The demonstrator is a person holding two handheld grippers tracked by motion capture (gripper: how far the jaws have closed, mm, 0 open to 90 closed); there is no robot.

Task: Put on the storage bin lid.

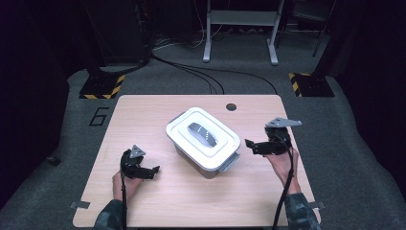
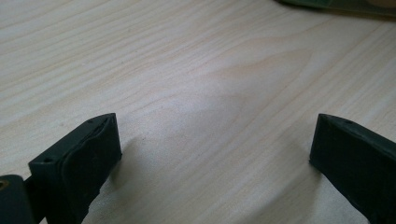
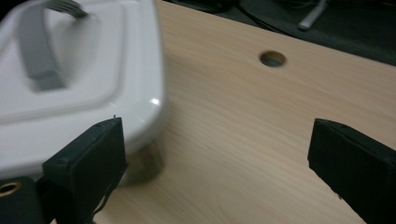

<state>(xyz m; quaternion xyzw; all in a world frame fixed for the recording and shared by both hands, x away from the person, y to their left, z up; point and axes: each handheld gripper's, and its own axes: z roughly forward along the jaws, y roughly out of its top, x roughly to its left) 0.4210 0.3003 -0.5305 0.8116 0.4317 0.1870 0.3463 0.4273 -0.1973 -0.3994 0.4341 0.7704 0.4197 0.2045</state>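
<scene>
We see a white lidded box (image 1: 203,140) sitting near the middle of the light wooden table (image 1: 143,201), turned at an angle, with a grey handle (image 1: 202,132) lying flat in the recess of its lid and a grey latch (image 1: 230,162) sticking out at its near right corner. Our right gripper (image 1: 250,146) is just beside the box's right side, apart from it, jaws pointing toward it; in the right gripper view the jaws stand wide apart with bare tabletop between them, and the edge of the lid (image 3: 70,79) lies just beyond the left-hand jaw, so nothing is held. A round hole (image 3: 272,59) in the table shows farther off. Our left gripper (image 1: 152,172) rests low over the table's near left part, well apart from the box; in the left gripper view its jaws are also spread wide over bare wood, released and holding nothing.
</scene>
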